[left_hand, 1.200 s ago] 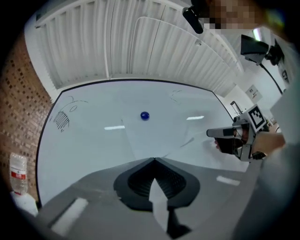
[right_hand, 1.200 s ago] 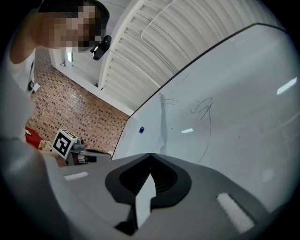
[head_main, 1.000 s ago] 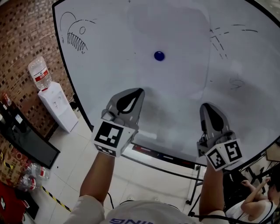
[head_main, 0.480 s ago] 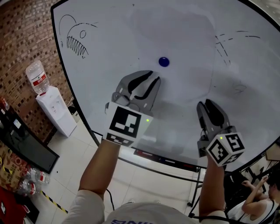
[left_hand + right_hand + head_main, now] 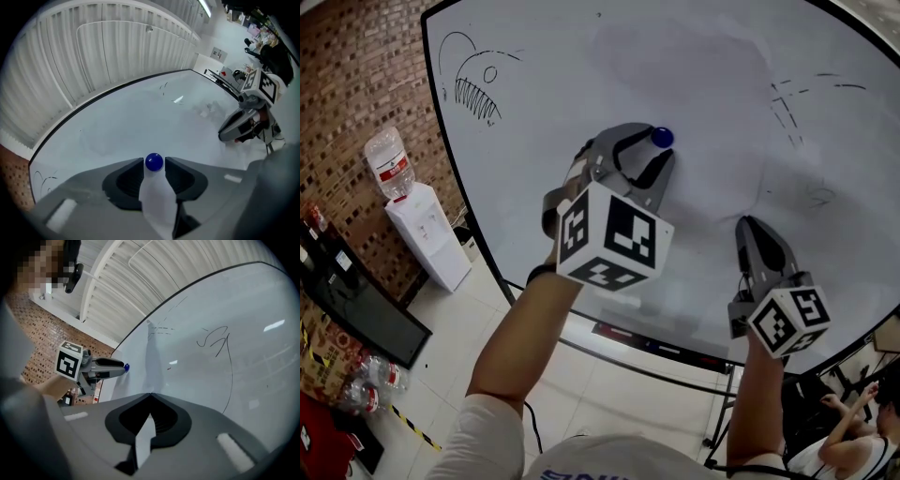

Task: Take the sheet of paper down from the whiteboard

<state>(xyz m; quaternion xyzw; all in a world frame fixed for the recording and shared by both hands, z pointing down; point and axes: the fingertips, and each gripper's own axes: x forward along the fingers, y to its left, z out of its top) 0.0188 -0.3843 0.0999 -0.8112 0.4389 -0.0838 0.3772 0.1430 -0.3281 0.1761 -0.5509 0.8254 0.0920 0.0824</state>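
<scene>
Brick wall [image 5: 347, 103] and one water dispenser [image 5: 427, 234] carrying one bottle [image 5: 387, 161] stand left of the whiteboard [image 5: 534, 56] in the head view. One sheet of paper [image 5: 694, 84] lies flat on the board with one blue magnet [image 5: 662, 137] on it, and one drawn fish [image 5: 469, 84] sits at the upper left. My left gripper [image 5: 657, 144] is up at the magnet. My right gripper [image 5: 750, 227] points at the sheet's lower right corner.

From the left gripper view, my jaws are opening. They are spread wide, with the magnet between their tips and not squeezed.

From the right gripper view, my jaws are pressed together at the board. Whether they nip the paper I cannot tell.
</scene>
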